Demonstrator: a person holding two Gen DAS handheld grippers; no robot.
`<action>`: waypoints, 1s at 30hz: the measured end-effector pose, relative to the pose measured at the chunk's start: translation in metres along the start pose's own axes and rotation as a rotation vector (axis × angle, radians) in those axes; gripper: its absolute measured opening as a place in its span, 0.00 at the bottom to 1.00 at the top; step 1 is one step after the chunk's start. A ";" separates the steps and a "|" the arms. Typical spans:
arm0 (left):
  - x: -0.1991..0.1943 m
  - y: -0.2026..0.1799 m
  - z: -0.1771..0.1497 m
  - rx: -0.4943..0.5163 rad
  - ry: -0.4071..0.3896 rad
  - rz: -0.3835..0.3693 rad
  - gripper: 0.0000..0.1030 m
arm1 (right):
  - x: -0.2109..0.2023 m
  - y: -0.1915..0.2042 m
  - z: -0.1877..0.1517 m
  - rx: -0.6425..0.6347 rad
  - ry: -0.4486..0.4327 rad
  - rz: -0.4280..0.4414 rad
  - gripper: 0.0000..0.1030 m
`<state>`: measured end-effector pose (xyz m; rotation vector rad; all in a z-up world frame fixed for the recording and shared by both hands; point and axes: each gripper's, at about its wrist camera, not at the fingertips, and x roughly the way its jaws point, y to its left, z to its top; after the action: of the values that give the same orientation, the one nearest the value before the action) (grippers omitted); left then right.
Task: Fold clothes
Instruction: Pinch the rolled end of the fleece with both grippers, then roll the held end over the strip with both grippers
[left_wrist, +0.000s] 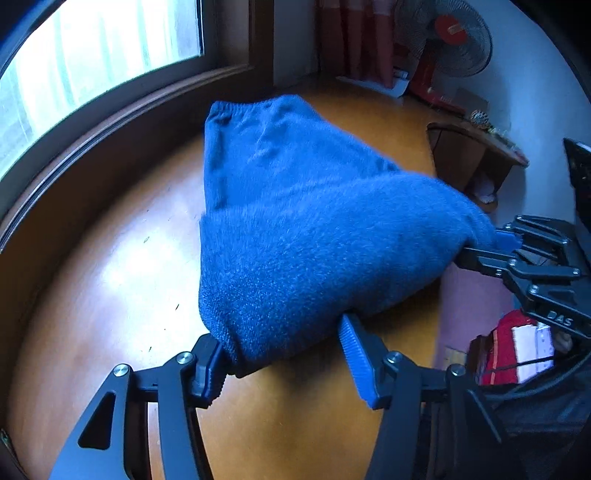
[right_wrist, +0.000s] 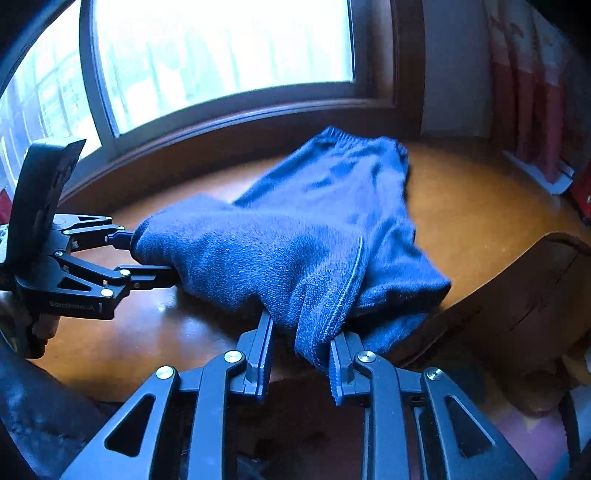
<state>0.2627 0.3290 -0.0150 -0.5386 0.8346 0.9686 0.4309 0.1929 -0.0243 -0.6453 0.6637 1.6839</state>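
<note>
Blue knit shorts (left_wrist: 295, 221) (right_wrist: 332, 206) lie on a brown wooden table (left_wrist: 110, 295) (right_wrist: 480, 221), waistband at the far end. The near end is raised and bunched over both grippers. My left gripper (left_wrist: 284, 360) (right_wrist: 144, 254) has its fingers spread wide, with the cloth's left corner draped over the left finger (left_wrist: 208, 363). My right gripper (right_wrist: 301, 343) (left_wrist: 487, 251) also stands open, a hemmed fold hanging down between its fingers. Neither pair of jaws visibly pinches the cloth.
A window with a dark wooden sill runs behind the table. A wooden chair back (right_wrist: 535, 295) (left_wrist: 472, 155) stands at the table's right edge. A red fan (left_wrist: 450, 37) and red curtains are in the far corner. Red and white items (left_wrist: 517, 350) lie low right.
</note>
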 end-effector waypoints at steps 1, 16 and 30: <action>-0.006 0.000 0.004 0.001 -0.016 -0.003 0.51 | -0.004 -0.001 0.003 0.002 -0.008 0.005 0.25; -0.013 0.016 0.064 -0.010 -0.098 -0.003 0.51 | -0.013 -0.027 0.048 0.071 -0.055 0.040 0.27; 0.021 0.030 0.099 -0.049 -0.083 0.008 0.53 | 0.017 -0.060 0.071 0.161 -0.087 0.059 0.31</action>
<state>0.2790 0.4256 0.0241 -0.5340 0.7407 1.0138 0.4808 0.2666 0.0069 -0.4395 0.7534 1.6832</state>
